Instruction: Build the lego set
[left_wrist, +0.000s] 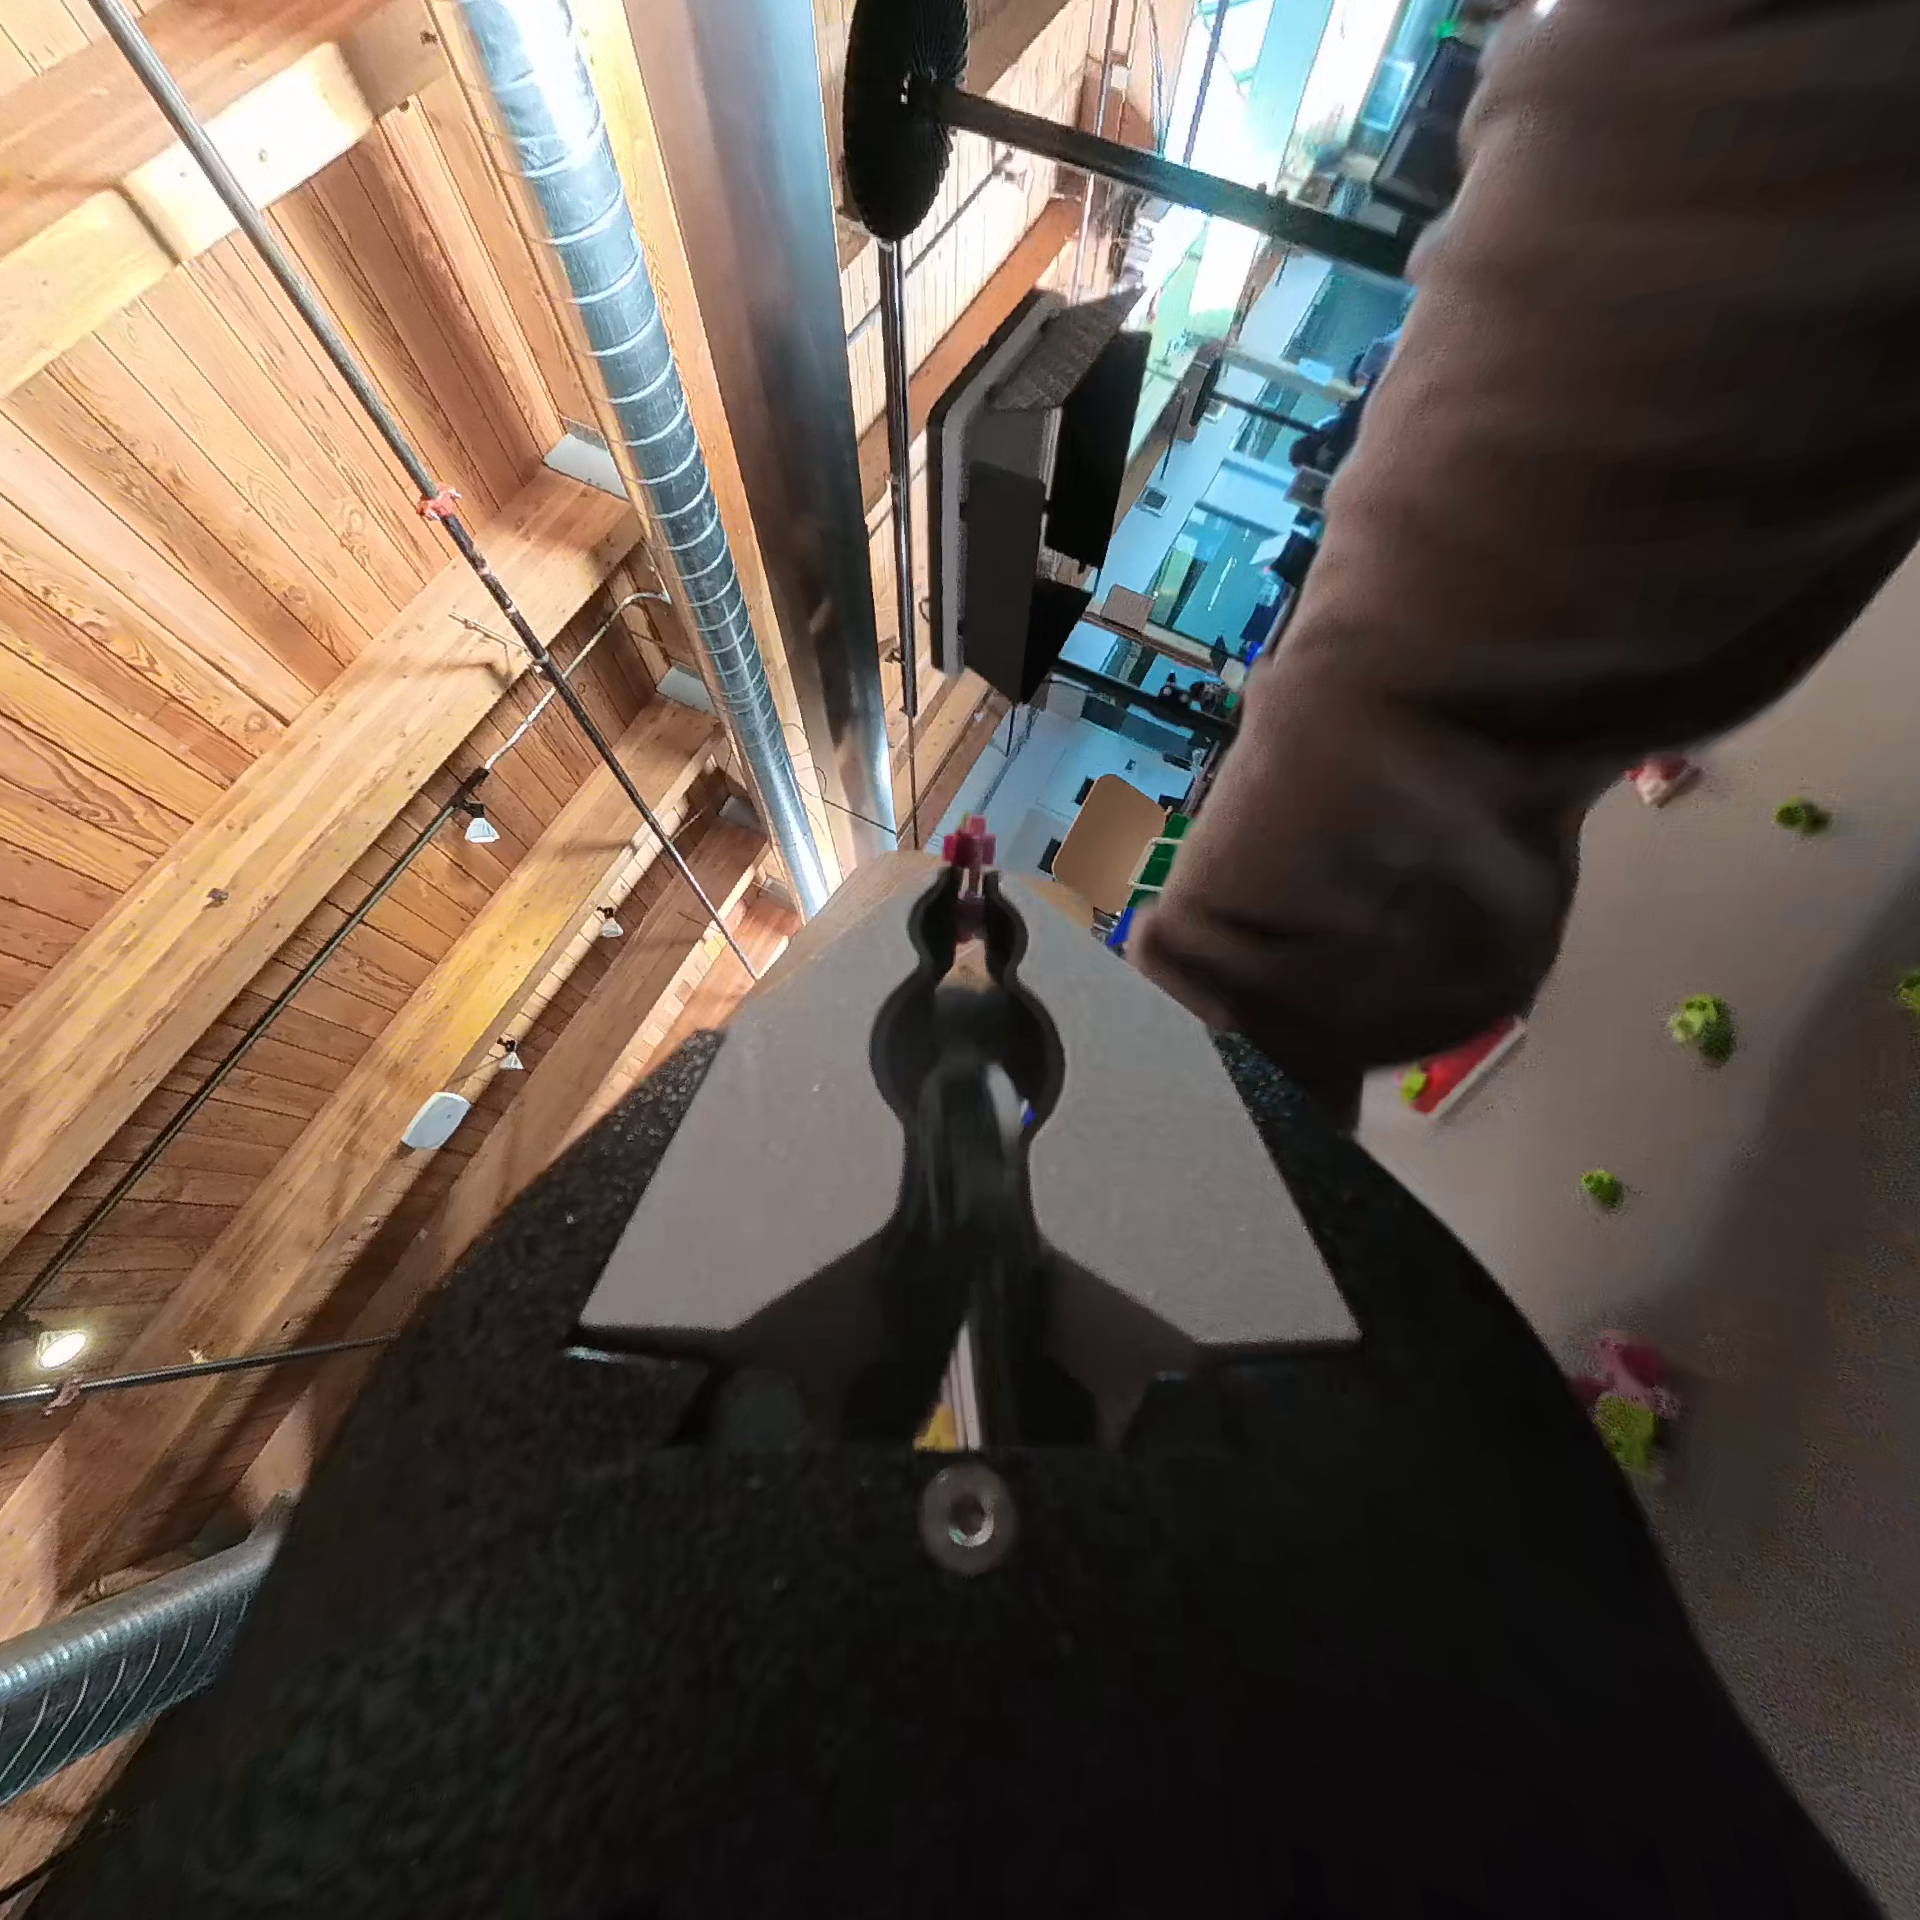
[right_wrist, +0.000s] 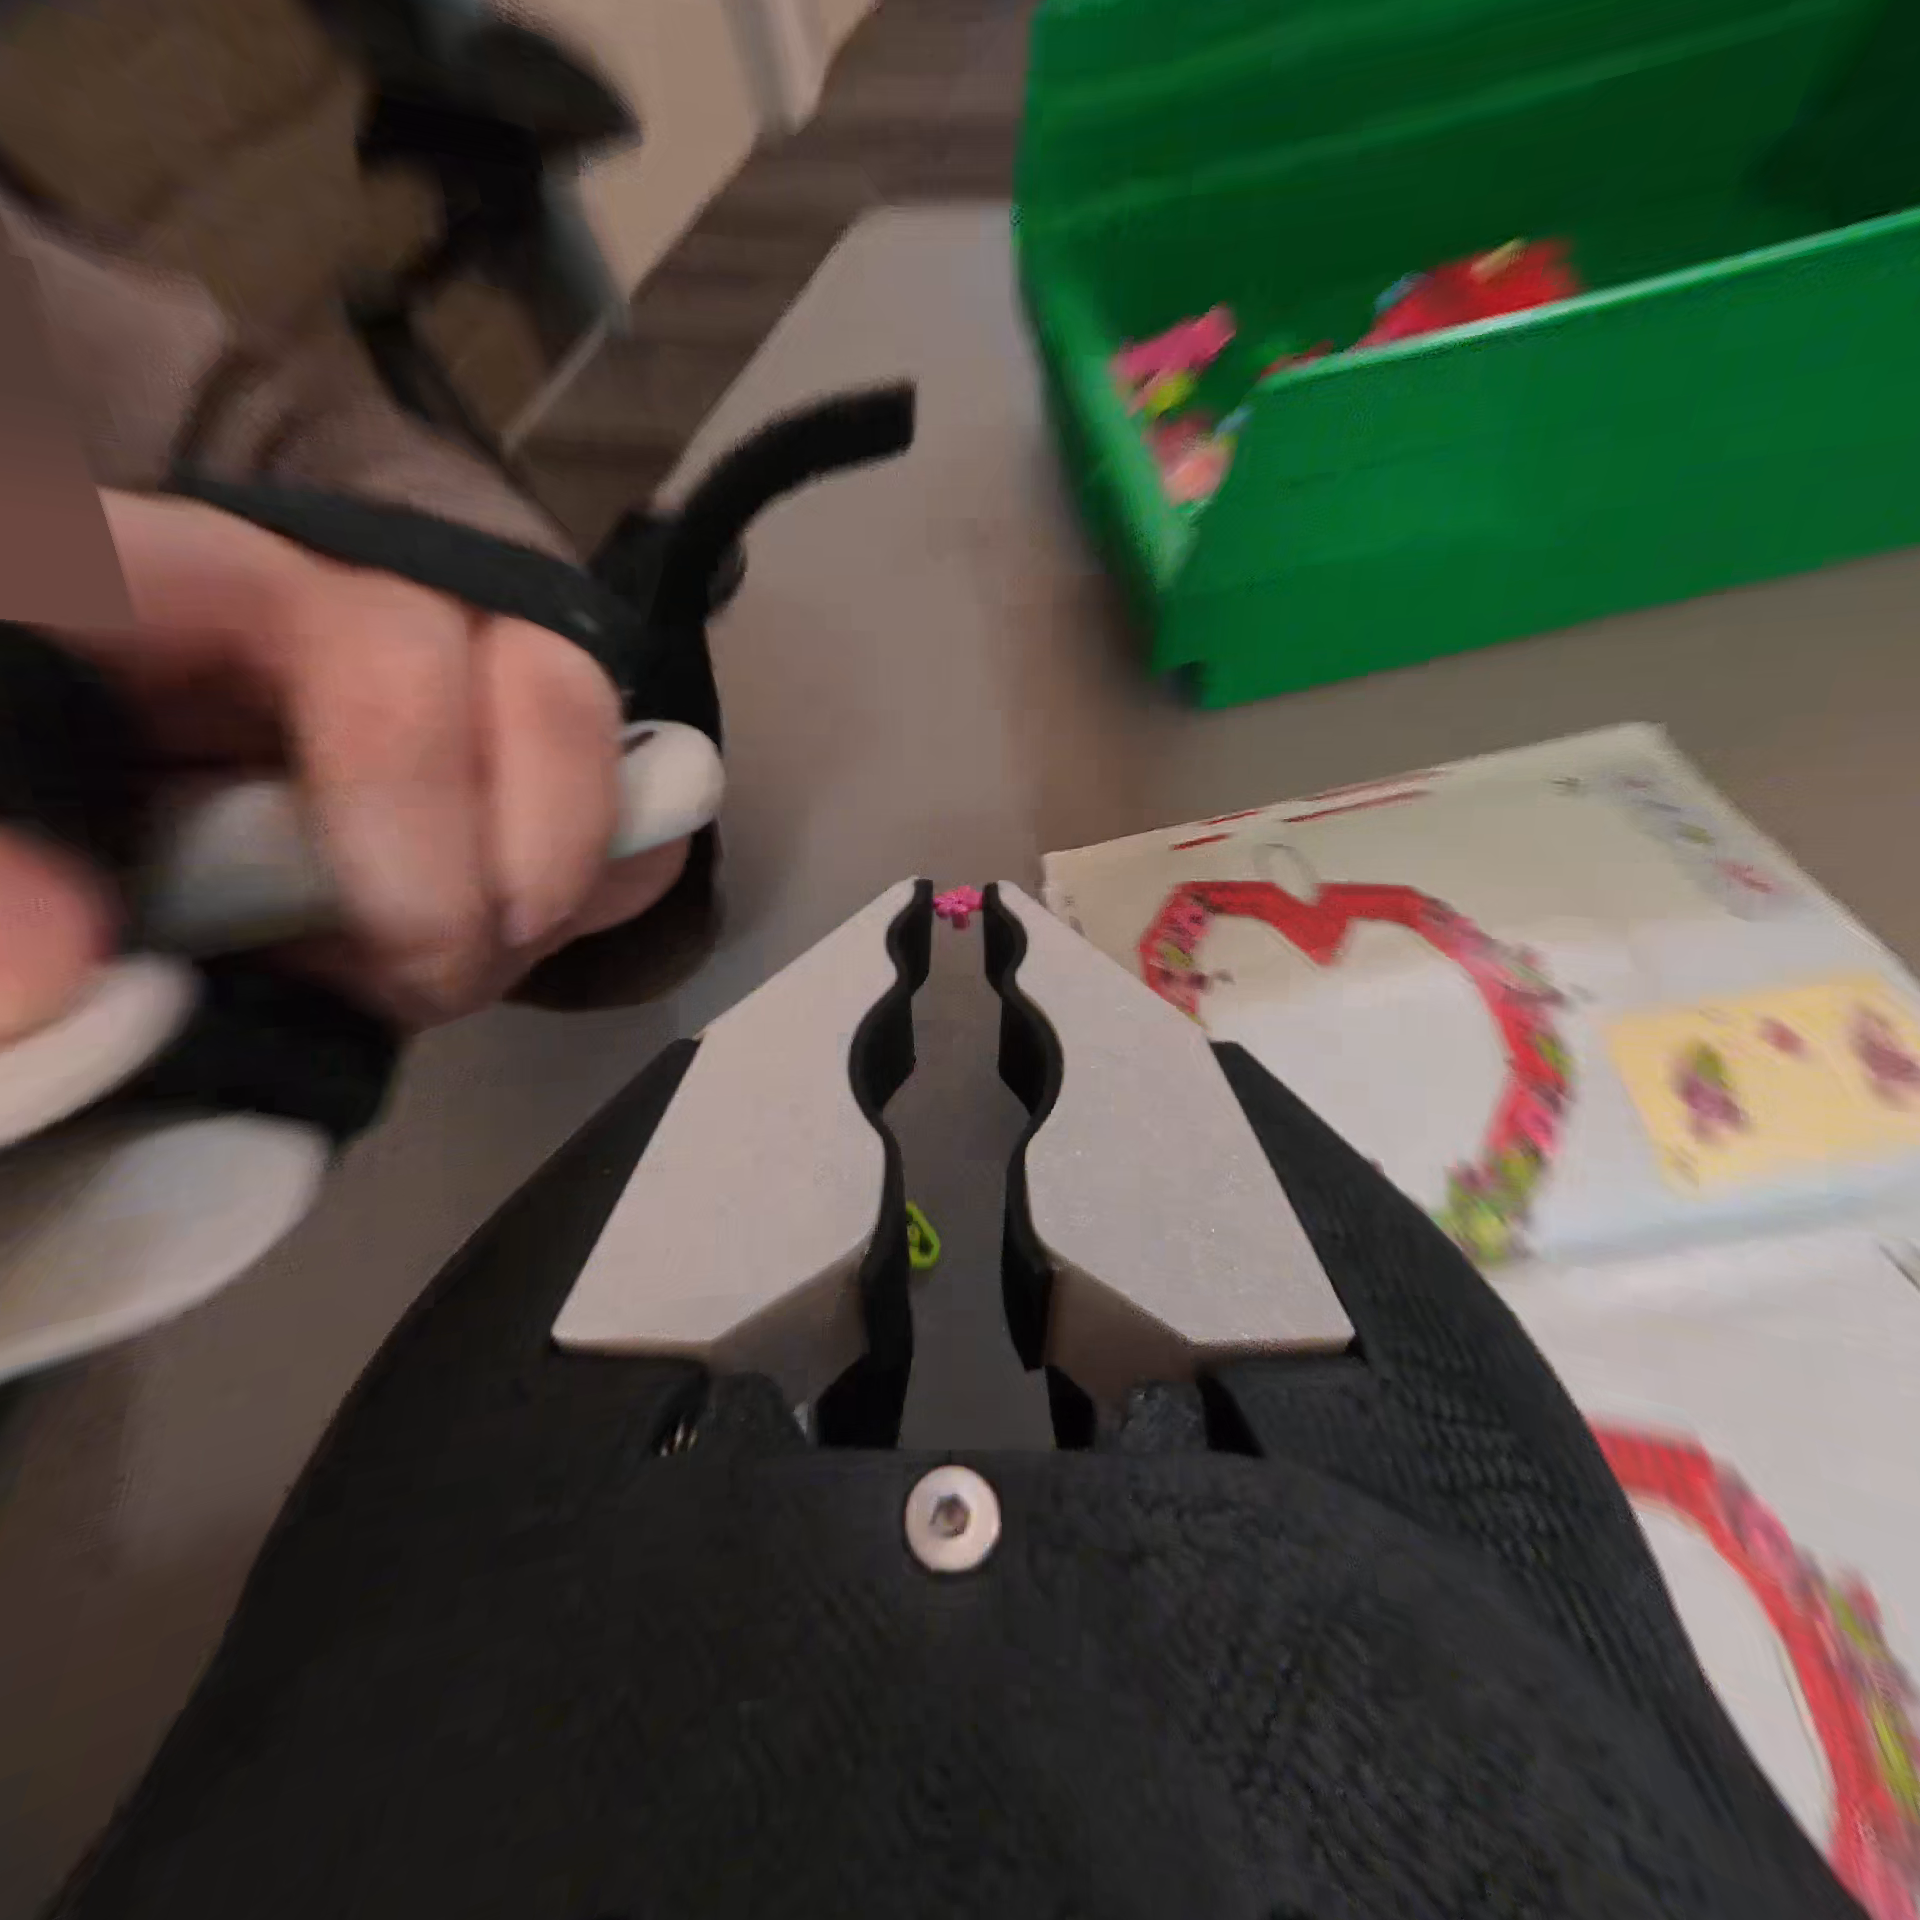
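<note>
My left gripper (left_wrist: 969, 885) points up toward the ceiling and is shut on a small magenta lego piece (left_wrist: 970, 844) that sticks out past its tips. My right gripper (right_wrist: 954, 891) is over the table, its jaws nearly together, pinching a tiny pink flower piece (right_wrist: 957, 904) at the tips. A lime green piece (right_wrist: 921, 1238) shows through the gap between the right fingers, on the table below. In the right wrist view, a hand (right_wrist: 416, 748) at the left holds the other gripper's handle.
A green bin (right_wrist: 1558, 499) with red and pink pieces stands at the back right. An instruction booklet (right_wrist: 1455, 1039) lies to the right. In the left wrist view, a brown sleeve (left_wrist: 1507, 623) crosses the right, and green (left_wrist: 1704, 1023) and pink pieces (left_wrist: 1631, 1371) are scattered on the grey table (left_wrist: 1766, 1195).
</note>
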